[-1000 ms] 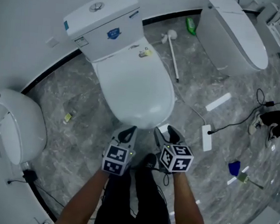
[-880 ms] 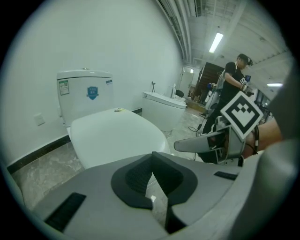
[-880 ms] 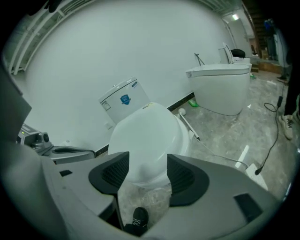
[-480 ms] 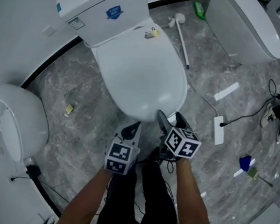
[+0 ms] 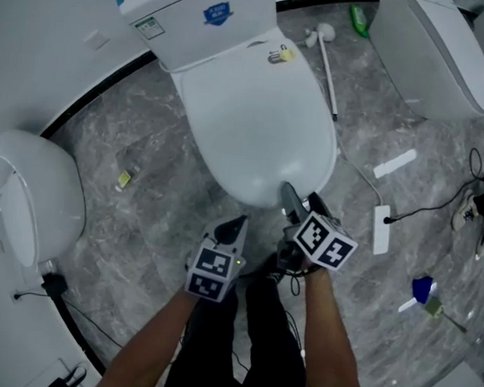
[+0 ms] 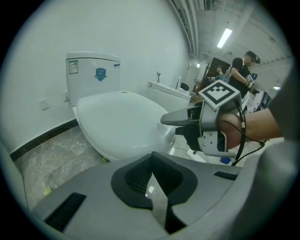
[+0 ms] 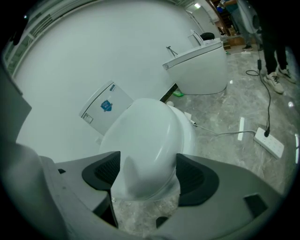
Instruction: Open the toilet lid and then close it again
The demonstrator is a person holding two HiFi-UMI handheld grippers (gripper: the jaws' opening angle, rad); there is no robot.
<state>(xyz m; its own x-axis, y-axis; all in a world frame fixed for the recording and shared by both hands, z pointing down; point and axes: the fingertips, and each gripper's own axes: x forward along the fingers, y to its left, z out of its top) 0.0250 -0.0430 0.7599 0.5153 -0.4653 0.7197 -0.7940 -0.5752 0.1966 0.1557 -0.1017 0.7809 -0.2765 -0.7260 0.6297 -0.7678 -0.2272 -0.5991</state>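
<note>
White toilet lid (image 5: pixel 252 122) down flat, closed | right hand-held gripper (image 5: pixel 300 204): jaws just opened wide, lid's front rim between them, not pinched | left hand-held gripper (image 5: pixel 235 227): closed, empty, just beside | step: fits lid about to be lifted or just lowered.

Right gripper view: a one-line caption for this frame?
Right gripper, jaws just opened wide, front edge of the closed lid between them, ungripped.

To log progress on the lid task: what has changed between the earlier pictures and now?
The right gripper moved up to the front edge of the toilet lid and rolled; its jaws have just been opening and stand wide, the edge between them, ungripped. The left gripper stays shut and empty, beside it. The lid stays closed.
</note>
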